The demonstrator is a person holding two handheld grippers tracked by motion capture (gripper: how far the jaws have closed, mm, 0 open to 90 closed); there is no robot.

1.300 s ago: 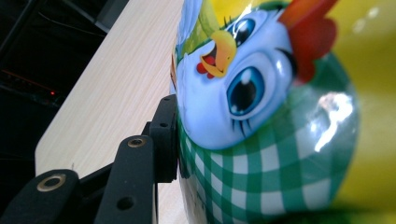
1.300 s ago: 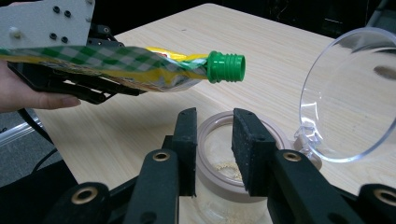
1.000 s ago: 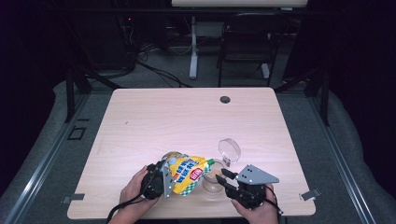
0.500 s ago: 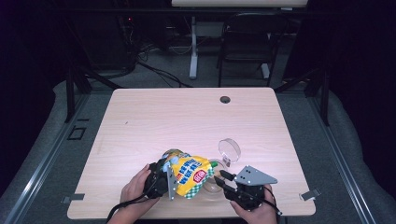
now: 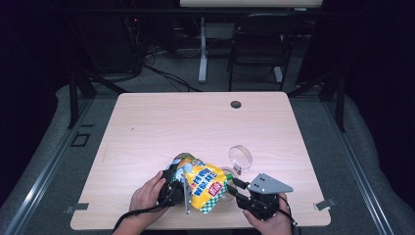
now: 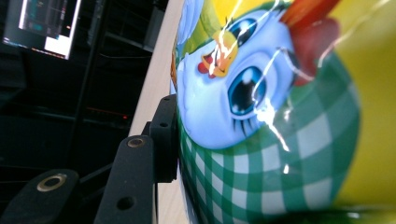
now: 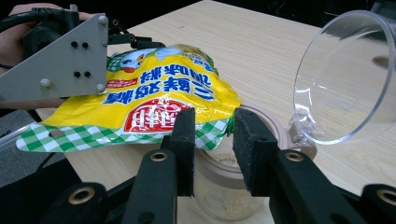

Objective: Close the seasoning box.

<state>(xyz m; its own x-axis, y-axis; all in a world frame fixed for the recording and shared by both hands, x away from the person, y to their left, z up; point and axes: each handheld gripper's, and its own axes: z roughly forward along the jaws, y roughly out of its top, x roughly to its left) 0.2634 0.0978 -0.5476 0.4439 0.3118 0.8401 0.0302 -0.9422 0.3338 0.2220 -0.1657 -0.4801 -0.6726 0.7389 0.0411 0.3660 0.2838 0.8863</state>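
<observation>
A crinkly yellow plastic pouch with a green-and-white checked hem, red label and blue cartoon bird lies over a clear jar with a beige rim and colourless flip lid, on a pale wood-grain table.

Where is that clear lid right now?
In the high view the clear lid stands tipped open near the table's front edge, right of the yellow bag, just beyond the right gripper, hinged to the jar.
</observation>
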